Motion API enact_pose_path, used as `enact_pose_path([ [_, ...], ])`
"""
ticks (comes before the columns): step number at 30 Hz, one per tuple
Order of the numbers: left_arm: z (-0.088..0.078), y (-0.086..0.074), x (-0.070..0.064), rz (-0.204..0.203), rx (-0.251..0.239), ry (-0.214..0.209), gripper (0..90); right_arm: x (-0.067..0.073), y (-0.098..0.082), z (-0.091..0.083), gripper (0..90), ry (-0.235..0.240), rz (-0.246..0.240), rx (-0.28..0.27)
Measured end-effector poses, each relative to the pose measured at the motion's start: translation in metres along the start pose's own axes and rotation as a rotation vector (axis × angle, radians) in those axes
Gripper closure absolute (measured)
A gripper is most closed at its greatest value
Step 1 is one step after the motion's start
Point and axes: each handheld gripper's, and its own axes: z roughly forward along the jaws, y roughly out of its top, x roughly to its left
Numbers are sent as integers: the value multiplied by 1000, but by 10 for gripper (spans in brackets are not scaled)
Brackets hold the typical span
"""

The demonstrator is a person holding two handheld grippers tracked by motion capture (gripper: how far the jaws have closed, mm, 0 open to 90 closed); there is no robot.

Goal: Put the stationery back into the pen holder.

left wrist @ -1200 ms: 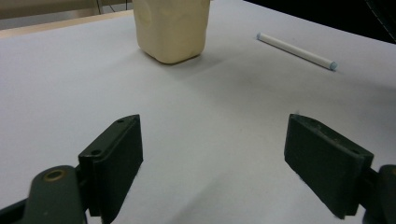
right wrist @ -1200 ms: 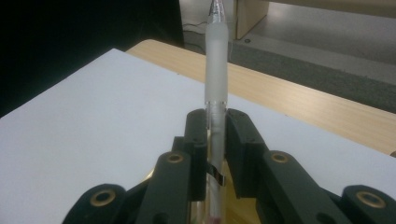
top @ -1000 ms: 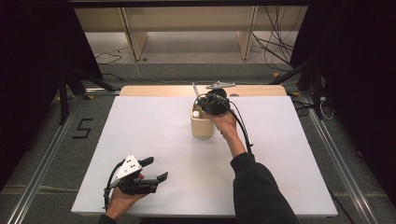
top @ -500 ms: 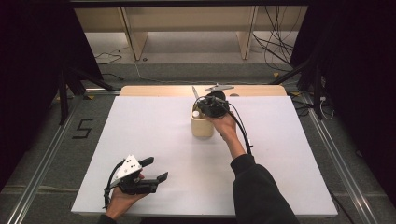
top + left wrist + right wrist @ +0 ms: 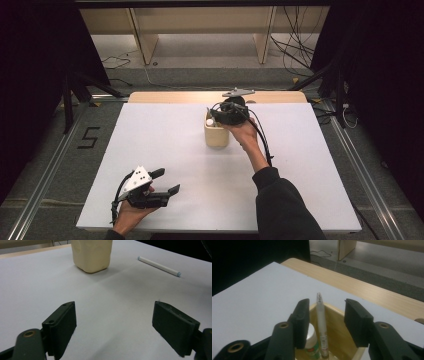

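A beige cup [image 5: 216, 137] stands at the back middle of the white table [image 5: 165, 145]. My right gripper [image 5: 219, 116] hovers directly over it, pointing down. Its jaws have just been opening and now stand apart on either side of a clear pen [image 5: 322, 322] that stands upright in the cup [image 5: 337, 311] without touching the pads; the right gripper [image 5: 327, 304] is open. A white-capped bottle [image 5: 311, 340] sits in the cup beside the pen. My left gripper [image 5: 169, 181] rests at the front left, open and empty, its jaws [image 5: 113, 327] aimed toward the cup [image 5: 92, 253].
A white pen [image 5: 158, 265] lies flat on the table to the right of the cup in the left gripper view. A wooden strip [image 5: 200, 96] borders the table's far edge. Cables and shelf legs [image 5: 265, 40] lie on the floor beyond.
The right gripper has stayed over the cup, shifting only slightly. The left hand and its gripper have not moved.
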Motion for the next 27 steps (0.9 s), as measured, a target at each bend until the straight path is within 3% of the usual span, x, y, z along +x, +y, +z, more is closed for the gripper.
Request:
enact_pose_path([
  [3, 0, 0, 0, -2, 0, -1, 190, -2, 0, -9, 455, 7, 7, -1],
  [5, 1, 0, 0, -2, 0, 0, 190, -2, -1, -15, 418, -12, -1, 2],
  [13, 1, 0, -1, 0, 3, 1, 190, -7, -10, -40, 379, 24, -1, 12],
  [16, 1, 0, -1, -1, 2, 3, 190, -7, -16, -50, 367, 12, -16, 22],
  [27, 1, -1, 0, -2, 2, 5, 190, -13, -31, -75, 332, -15, 36, 24],
])
